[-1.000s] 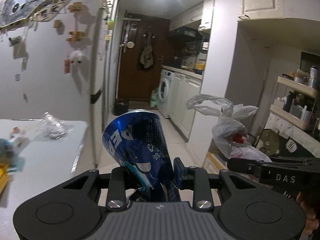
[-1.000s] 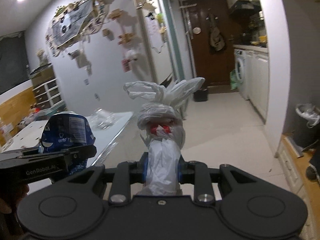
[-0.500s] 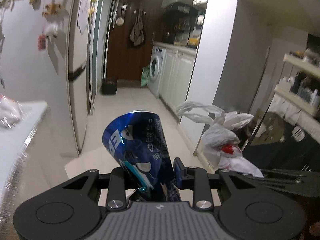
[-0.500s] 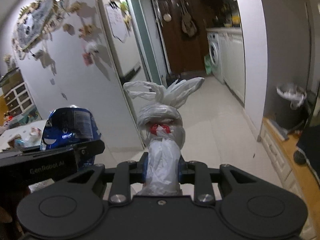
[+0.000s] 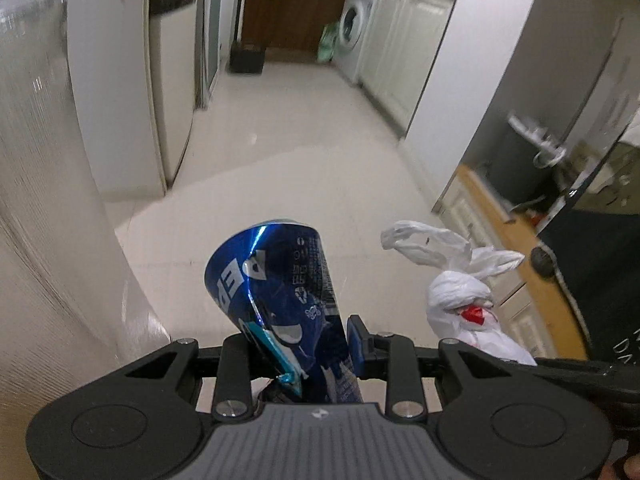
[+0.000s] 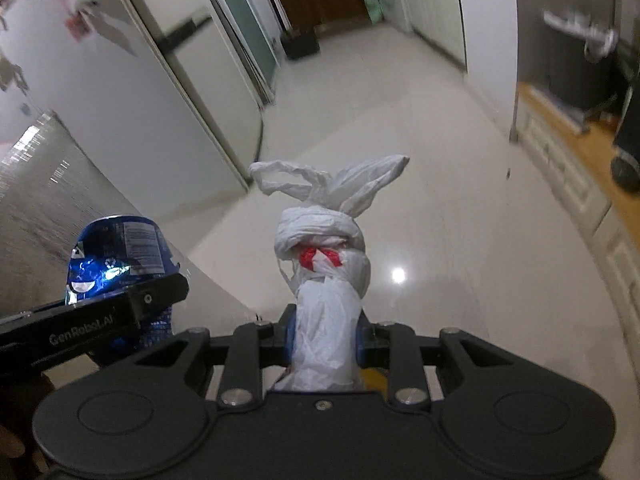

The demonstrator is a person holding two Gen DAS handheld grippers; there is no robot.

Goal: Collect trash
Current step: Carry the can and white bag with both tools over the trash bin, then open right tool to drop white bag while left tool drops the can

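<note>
The left gripper [image 5: 304,344] is clamped on a crushed blue drink can [image 5: 280,288], its dented lower half pinched between the two fingers while the wider end leans up and to the left. The right gripper [image 6: 324,340] is closed around the neck of a knotted white plastic bag [image 6: 324,248], whose tied handles stick up like ears above a knot where a scrap of red shows through. In the left wrist view the bag [image 5: 460,300] hangs just beside the can on its right, and in the right wrist view the can [image 6: 120,244] sits low on the left behind the other tool's black finger. Both pieces of trash are therefore in hand and lifted clear of any surface, so the picking-up part looks finished for these two items. What seems to remain is the disposal: both cameras face a pale tiled floor [image 6: 420,160] running toward a dark wooden door [image 5: 272,4] and a washing machine [image 5: 352,24], and a dark bin with a light liner [image 5: 520,160] stands at the right by a wall corner, well apart from the grippers. It is the likely destination, though nothing shows that for sure. Whether more trash waits elsewhere cannot be told from these views.
</note>
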